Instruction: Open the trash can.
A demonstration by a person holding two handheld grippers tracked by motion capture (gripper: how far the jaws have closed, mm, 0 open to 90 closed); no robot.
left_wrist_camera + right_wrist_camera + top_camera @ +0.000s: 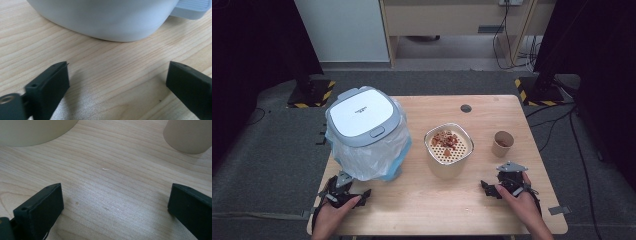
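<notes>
— Looking from the high view, we rest the left gripper just beside the lidded bin; the right gripper sits near the paper cup and strainer bowl.

— Left gripper view: our jaws spread, empty, bin base ahead; right gripper view: jaws likewise released over bare table.

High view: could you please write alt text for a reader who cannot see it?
A person rests open left tongs and right tongs on a wooden table. Behind them stand a lidded, bag-lined bin, a strainer bowl of food scraps and a paper cup.
</notes>
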